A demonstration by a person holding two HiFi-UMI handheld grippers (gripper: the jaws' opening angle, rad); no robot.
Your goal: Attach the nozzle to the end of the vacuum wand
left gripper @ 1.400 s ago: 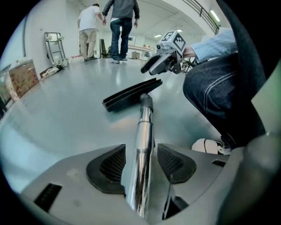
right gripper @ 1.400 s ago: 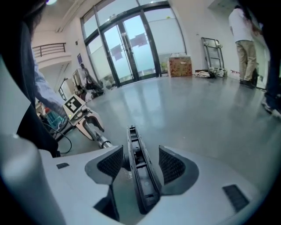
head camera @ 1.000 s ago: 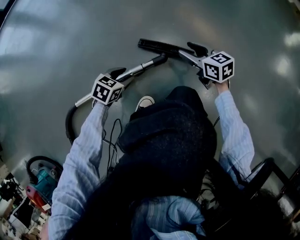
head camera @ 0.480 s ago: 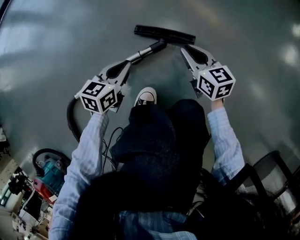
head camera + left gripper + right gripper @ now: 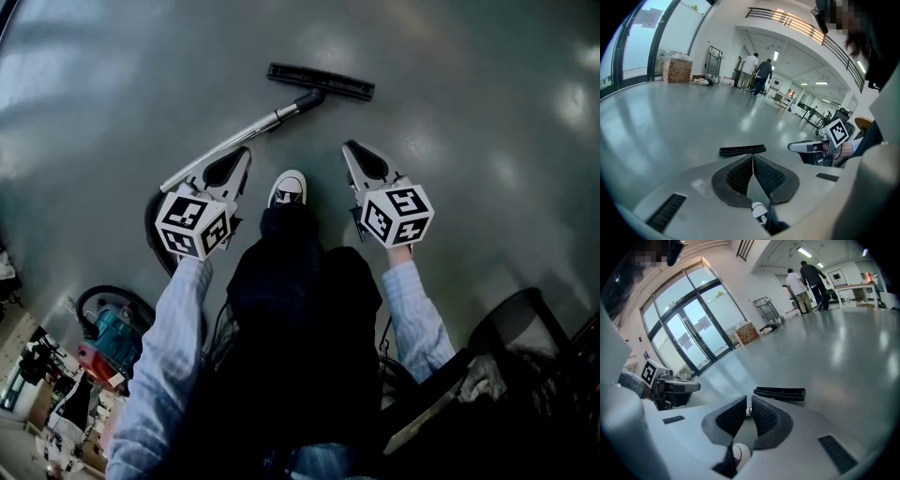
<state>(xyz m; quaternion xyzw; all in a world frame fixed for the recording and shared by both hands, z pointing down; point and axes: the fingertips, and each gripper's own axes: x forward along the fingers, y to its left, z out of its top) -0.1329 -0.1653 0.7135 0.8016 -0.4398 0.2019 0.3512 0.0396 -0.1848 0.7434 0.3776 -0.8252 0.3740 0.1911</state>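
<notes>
The black floor nozzle (image 5: 321,82) lies on the grey floor, joined to the end of the metal vacuum wand (image 5: 267,120), which runs down-left from it. In the gripper views the nozzle (image 5: 742,150) (image 5: 780,393) lies flat just beyond the jaws. My left gripper (image 5: 244,152) hangs above the wand's lower part, clear of it, shut on nothing. My right gripper (image 5: 345,146) is to the right of the wand and below the nozzle. Its jaws have just been closing with nothing between them, and they stand shut. Each gripper shows in the other's view (image 5: 811,146) (image 5: 677,386).
A black hose (image 5: 150,234) leads from the wand to a teal and red vacuum body (image 5: 103,342) at lower left. My shoe (image 5: 289,187) stands between the grippers. A dark chair (image 5: 525,328) is at lower right. Two people (image 5: 757,72) walk far off.
Both grippers have lifted off the wand and nozzle and drawn back toward me. The nozzle and wand stay joined on the floor.
</notes>
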